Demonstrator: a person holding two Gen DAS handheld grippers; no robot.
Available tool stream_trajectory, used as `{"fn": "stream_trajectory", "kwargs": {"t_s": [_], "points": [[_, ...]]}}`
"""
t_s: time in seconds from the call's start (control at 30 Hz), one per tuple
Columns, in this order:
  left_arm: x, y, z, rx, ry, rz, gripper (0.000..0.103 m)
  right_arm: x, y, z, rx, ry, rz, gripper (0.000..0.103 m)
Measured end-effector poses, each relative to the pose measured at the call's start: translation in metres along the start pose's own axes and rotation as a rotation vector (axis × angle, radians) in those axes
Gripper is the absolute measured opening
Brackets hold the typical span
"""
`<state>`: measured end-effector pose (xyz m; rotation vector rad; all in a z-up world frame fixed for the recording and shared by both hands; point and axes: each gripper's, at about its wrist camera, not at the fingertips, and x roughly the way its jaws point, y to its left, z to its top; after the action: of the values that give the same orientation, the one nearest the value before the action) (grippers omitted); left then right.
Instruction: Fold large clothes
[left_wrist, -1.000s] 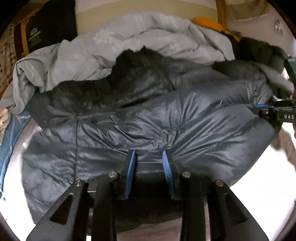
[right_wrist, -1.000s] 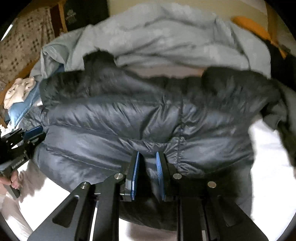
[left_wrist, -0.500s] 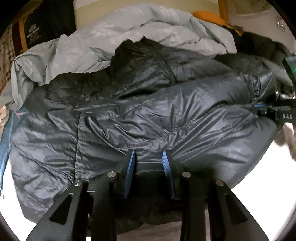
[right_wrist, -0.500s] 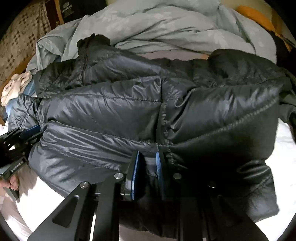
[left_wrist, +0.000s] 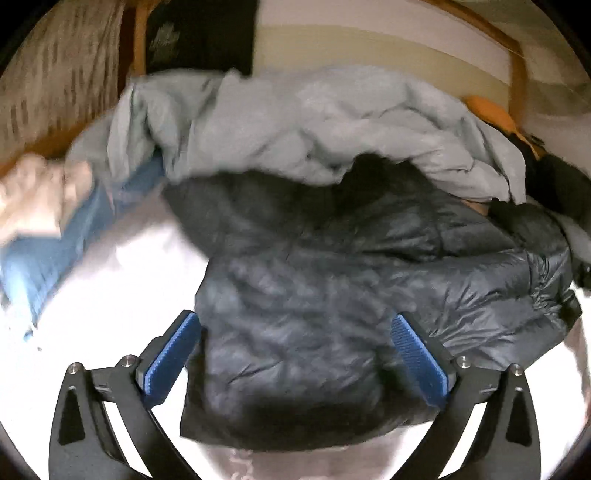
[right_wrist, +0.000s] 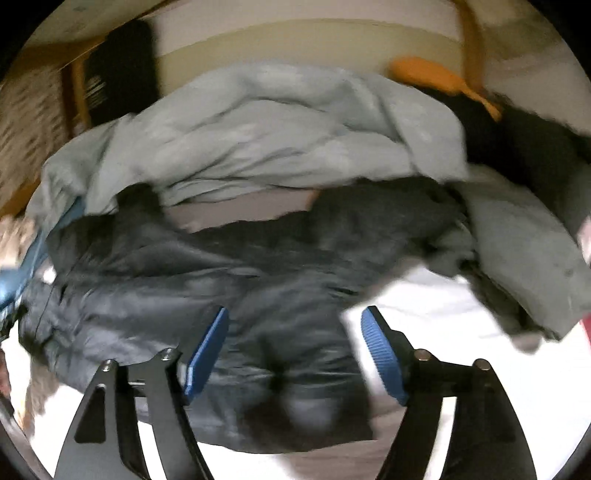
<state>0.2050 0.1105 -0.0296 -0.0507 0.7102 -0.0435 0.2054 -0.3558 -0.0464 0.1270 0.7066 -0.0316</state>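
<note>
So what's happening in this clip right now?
A person with two handheld grippers is folding a dark quilted puffer jacket on a white bed sheet. The left gripper and the right gripper are both open, with the jacket lying between their fingers, ungripped. A crumpled pale grey duvet is heaped behind it.

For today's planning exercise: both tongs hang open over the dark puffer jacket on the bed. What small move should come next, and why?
Probably lower the left tongs and close them on the near edge of the dark puffer jacket. Both the left and the right tongs stand open with nothing held, and the jacket lies bunched and uneven on the white sheet, so it seems to need another grip before the next fold.
</note>
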Motion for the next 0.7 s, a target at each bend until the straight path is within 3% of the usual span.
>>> {"fn": "stream_trajectory", "kwargs": {"t_s": [0.1,0.2,0.27,0.4,0.43,0.47,0.5,0.53,0.57,0.6,0.63,0.7], "points": [[0.009,0.023,-0.01,-0.061,0.045,0.008,0.103,0.01,-0.032,-0.007,0.103,0.055,0.015,0.08],[0.016,0.036,-0.02,-0.087,0.092,0.006,0.103,0.024,-0.046,-0.018,0.137,0.144,0.098,0.08],[0.021,0.042,-0.027,-0.123,0.136,-0.017,0.103,0.037,-0.045,-0.03,0.119,0.218,0.156,0.08],[0.037,0.052,-0.047,-0.24,0.281,-0.123,0.103,0.053,-0.038,-0.049,0.065,0.273,0.157,0.079],[0.039,0.053,-0.05,-0.253,0.294,-0.129,0.103,0.055,-0.036,-0.053,0.053,0.273,0.154,0.078],[0.038,0.053,-0.05,-0.252,0.28,-0.132,0.098,0.054,-0.034,-0.054,0.04,0.265,0.153,0.069],[0.036,0.052,-0.05,-0.251,0.264,-0.148,0.09,0.053,-0.032,-0.054,0.028,0.263,0.174,0.052],[0.034,0.049,-0.049,-0.249,0.256,-0.176,0.055,0.053,-0.03,-0.054,0.03,0.266,0.209,0.043],[0.033,0.046,-0.048,-0.242,0.257,-0.221,0.018,0.052,-0.03,-0.054,0.038,0.269,0.238,0.025],[0.031,0.042,-0.047,-0.239,0.263,-0.278,0.013,0.049,-0.027,-0.054,0.046,0.263,0.261,0.018],[0.023,0.039,-0.044,-0.233,0.247,-0.269,0.01,0.045,-0.024,-0.054,0.044,0.245,0.256,0.012],[0.0,0.032,-0.039,-0.181,0.179,-0.238,0.009,0.024,-0.015,-0.051,0.017,0.178,0.208,0.009]]}}
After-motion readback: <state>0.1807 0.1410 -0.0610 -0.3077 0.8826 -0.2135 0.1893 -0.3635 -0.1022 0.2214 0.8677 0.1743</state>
